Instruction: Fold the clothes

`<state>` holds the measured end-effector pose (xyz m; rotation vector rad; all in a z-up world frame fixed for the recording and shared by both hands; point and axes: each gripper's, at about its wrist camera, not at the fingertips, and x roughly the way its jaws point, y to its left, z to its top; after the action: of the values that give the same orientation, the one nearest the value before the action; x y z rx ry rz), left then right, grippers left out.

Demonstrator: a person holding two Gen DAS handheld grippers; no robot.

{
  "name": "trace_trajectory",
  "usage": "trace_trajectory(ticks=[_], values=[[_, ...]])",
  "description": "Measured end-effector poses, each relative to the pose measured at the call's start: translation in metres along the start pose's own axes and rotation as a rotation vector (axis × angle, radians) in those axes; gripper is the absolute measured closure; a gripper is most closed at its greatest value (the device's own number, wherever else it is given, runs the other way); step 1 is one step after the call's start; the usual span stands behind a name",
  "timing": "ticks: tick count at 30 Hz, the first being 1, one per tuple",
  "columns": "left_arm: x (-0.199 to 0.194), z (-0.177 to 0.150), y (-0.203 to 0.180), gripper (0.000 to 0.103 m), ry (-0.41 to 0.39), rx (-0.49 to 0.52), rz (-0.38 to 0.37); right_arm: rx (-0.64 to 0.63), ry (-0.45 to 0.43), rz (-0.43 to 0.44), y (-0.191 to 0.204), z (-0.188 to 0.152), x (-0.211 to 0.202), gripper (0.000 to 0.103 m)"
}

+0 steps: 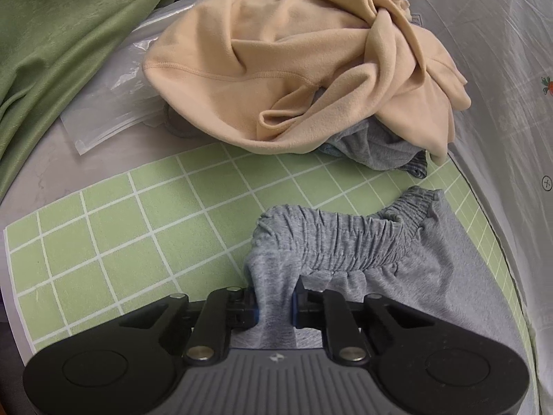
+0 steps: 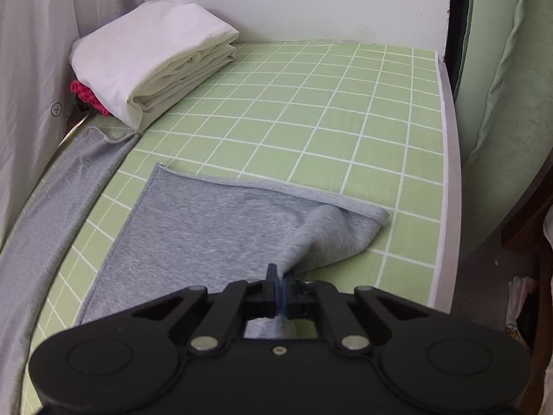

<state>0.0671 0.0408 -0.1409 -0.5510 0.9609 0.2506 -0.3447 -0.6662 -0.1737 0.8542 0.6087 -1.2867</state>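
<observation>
Left gripper (image 1: 273, 306) clamped on grey trousers (image 1: 363, 242) below waistband; right gripper (image 2: 280, 294) pinching leg hem, probably. Lift evenly, keep taut over green mat (image 2: 311, 110).

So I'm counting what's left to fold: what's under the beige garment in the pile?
Under the crumpled beige garment, grey fabric sticks out at its near edge, and a clear plastic bag lies partly beneath its left side. Anything more is covered.

left gripper (image 1: 275, 306) black, ribbed grey housing | right gripper (image 2: 280, 295) black, silver pivots
</observation>
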Motion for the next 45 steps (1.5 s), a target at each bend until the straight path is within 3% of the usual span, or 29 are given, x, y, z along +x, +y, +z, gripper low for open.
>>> trace_trajectory(ticks=[6, 20, 24, 35, 45], values=[[-0.028, -0.003, 0.004, 0.088, -0.047, -0.005, -0.016, 0.005, -0.049, 0.097, -0.01, 0.019, -0.014, 0.101], [-0.089, -0.04, 0.075, 0.088, -0.081, -0.075, 0.037, -0.067, -0.091, 0.14, -0.046, 0.034, -0.033, 0.101], [-0.103, -0.044, 0.083, 0.089, -0.092, -0.098, 0.036, -0.106, -0.116, 0.172, -0.041, 0.04, -0.045, 0.101], [-0.128, -0.007, 0.034, 0.089, -0.191, -0.127, -0.09, -0.096, -0.258, 0.359, 0.031, 0.098, -0.078, 0.101], [-0.096, 0.015, 0.004, 0.089, -0.199, -0.16, -0.11, -0.176, -0.293, 0.398, 0.115, 0.119, -0.058, 0.101]])
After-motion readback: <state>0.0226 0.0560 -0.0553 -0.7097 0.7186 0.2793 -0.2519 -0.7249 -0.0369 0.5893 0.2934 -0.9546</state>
